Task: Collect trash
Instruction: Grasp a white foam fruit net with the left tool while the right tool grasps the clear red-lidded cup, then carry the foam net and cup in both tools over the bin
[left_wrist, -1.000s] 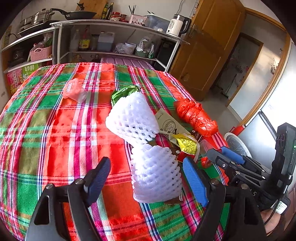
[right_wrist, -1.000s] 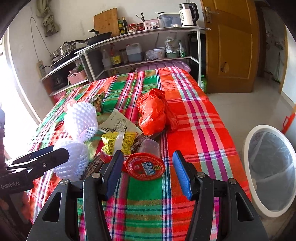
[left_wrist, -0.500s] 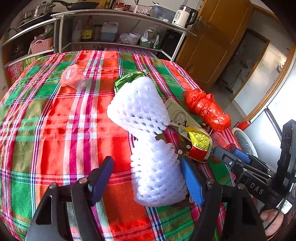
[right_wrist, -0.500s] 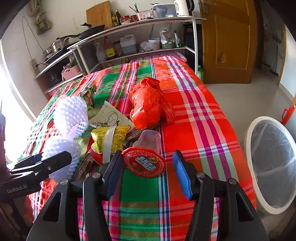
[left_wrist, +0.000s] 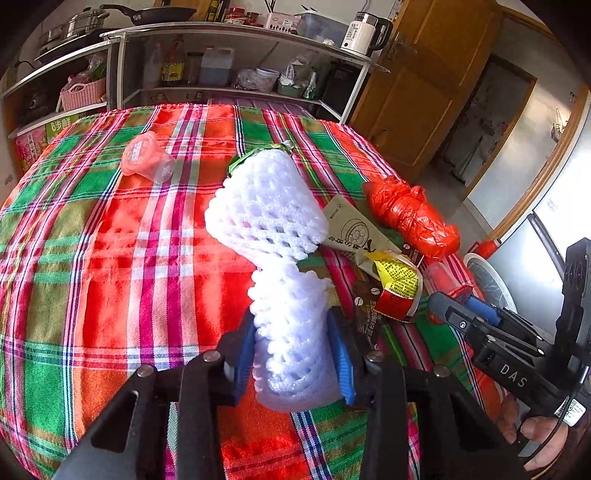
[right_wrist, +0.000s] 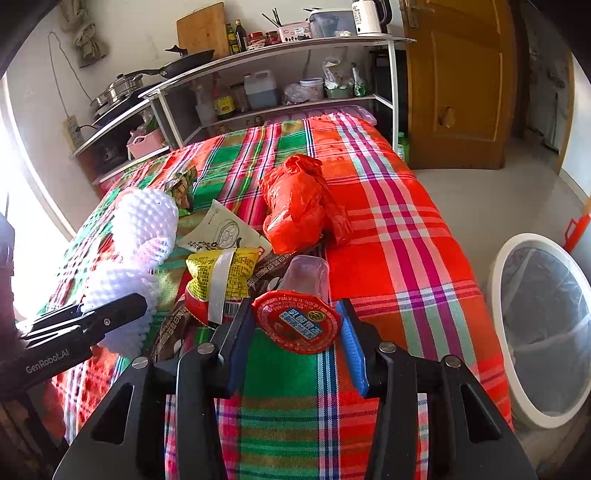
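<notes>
- Left wrist view: left tool (left_wrist: 293, 350) pinches the near white foam mesh fruit sleeve (left_wrist: 295, 332), blue pads pressed into both its sides; sleeve rests on the plaid-cloth surface (left_wrist: 110, 258).
- A second white foam mesh sleeve (left_wrist: 266, 206) lies just beyond, touching the first.
- Right wrist view: right tool (right_wrist: 295, 343) brackets the small clear plastic cup with red foil lid (right_wrist: 297, 321); pads look to be touching the lid rim on both sides, so likely gripping it, though how firmly can't be told.
- Step: grasp phase, both tools on a trash piece, neither clearly lifted yet.
- Next, probably: lift both and carry them right to the white-rimmed lined trash bin (right_wrist: 539, 325) on the floor beside the surface, then release over its opening.
- Remaining trash near the cup: yellow snack wrapper (right_wrist: 221, 277), crumpled red plastic bag (right_wrist: 299, 203), beige paper packet (right_wrist: 221, 232), pink plastic cup (left_wrist: 144, 158) well apart on the far left.
</notes>
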